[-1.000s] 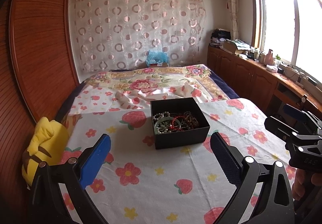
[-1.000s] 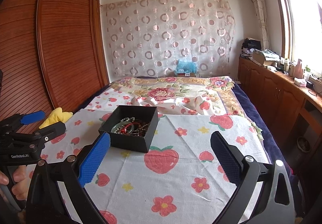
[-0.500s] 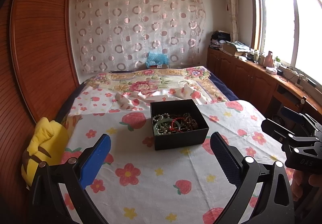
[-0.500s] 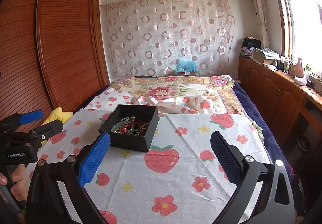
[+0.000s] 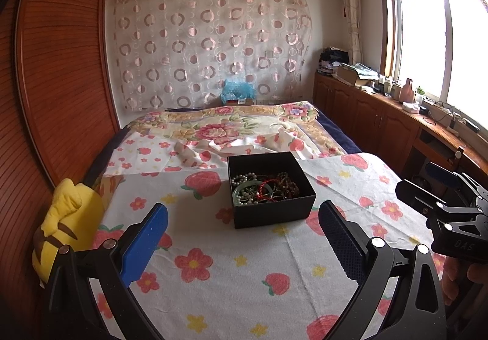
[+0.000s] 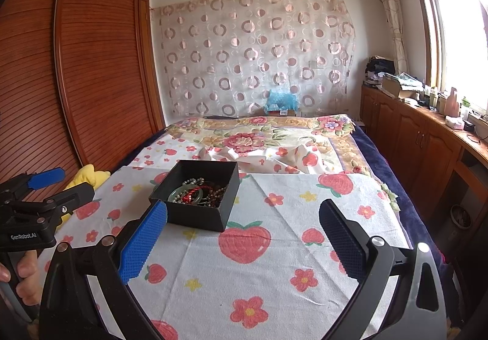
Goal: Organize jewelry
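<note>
Ahead of both wide-open tools, L [image 5: 242,236] & R [image 6: 242,236], jewelry box [image 5: 270,192] sits untouched.

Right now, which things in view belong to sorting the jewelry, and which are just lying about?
For the job:
black box
green bangle in it
red cord bracelet
pearl beads
left gripper and right gripper, both open and empty

Lying about:
yellow plush toy
blue bag
clutter on the wooden counter
</note>
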The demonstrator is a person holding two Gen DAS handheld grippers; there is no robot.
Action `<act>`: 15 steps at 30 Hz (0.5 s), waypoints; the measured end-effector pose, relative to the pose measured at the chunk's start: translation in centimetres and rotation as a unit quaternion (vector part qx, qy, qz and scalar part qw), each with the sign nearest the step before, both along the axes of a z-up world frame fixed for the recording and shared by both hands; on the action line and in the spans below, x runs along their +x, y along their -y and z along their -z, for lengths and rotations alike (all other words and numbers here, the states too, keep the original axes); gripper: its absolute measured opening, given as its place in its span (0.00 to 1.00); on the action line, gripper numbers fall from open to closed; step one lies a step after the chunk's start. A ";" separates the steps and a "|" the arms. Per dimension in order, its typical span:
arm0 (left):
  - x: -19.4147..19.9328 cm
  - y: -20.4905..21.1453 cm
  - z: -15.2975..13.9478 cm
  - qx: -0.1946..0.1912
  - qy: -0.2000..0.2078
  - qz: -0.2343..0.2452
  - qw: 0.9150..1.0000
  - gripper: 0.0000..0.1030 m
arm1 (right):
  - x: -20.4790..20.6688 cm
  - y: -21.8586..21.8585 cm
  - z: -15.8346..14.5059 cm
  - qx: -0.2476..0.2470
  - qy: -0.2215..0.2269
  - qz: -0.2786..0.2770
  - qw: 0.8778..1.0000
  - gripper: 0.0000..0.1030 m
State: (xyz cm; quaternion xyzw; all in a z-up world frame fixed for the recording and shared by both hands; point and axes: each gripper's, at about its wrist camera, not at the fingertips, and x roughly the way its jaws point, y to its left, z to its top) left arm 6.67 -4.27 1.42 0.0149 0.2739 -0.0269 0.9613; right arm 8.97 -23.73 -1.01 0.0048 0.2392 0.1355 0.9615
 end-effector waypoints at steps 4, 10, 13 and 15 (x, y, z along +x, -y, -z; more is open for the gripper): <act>0.0 0.0 0.0 -0.001 0.000 0.000 1.000 0.93 | 0.0 0.0 0.0 0.000 0.000 0.000 1.000 0.98; 0.0 0.0 0.1 0.000 0.000 0.000 1.000 0.93 | -0.1 0.1 0.1 0.000 -0.001 0.003 1.000 0.98; 0.0 0.0 0.1 0.000 0.000 0.000 1.000 0.93 | 0.0 0.0 0.1 0.000 -0.002 0.004 1.000 0.98; -0.1 -0.1 0.1 0.000 0.000 0.000 1.000 0.93 | 0.0 0.1 0.1 0.001 -0.002 0.003 1.000 0.98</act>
